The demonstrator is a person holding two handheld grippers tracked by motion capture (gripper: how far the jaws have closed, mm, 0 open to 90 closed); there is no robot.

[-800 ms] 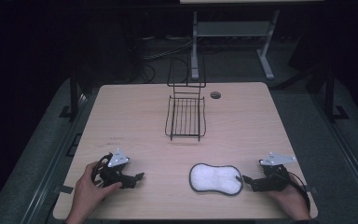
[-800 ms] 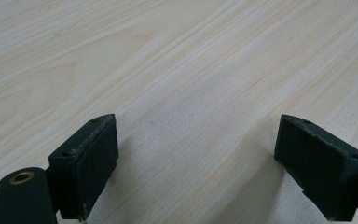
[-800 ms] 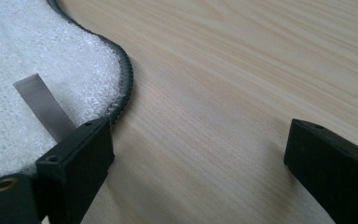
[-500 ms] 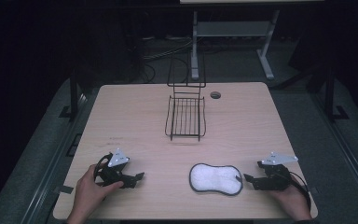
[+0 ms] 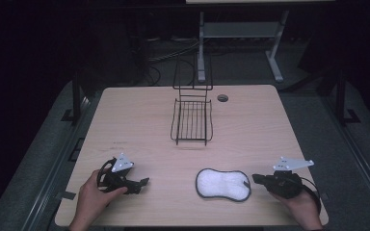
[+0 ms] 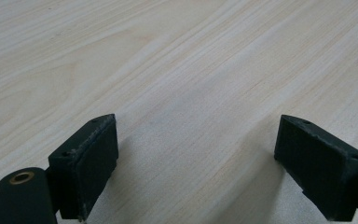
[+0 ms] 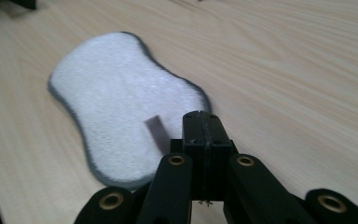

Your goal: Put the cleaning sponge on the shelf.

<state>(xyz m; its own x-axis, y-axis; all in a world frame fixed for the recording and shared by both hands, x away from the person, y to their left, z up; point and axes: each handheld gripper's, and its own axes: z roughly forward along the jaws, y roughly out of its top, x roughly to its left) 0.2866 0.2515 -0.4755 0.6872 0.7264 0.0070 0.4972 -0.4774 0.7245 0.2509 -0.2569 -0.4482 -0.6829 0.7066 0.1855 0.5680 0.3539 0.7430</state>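
the desk [image 5: 139, 120] carries a wire basket [image 5: 191, 121] at mid-far and a white, grey-edged pad [image 5: 222, 184] near the front. the pad looks soft, light and floppy; best pinched at its edge or small grey tab [image 7: 156, 130]. left claw [image 5: 142, 182] spread wide over bare wood; right claw [image 7: 206, 122] pressed together, empty, just beside the pad.

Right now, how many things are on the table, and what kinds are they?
Wire baskets: 1, the black basket near the middle.
Sponge pads: 1, the white pad with a grey rim.
Grippers: 2, the left gripper open and the right gripper shut.
Total: 4.
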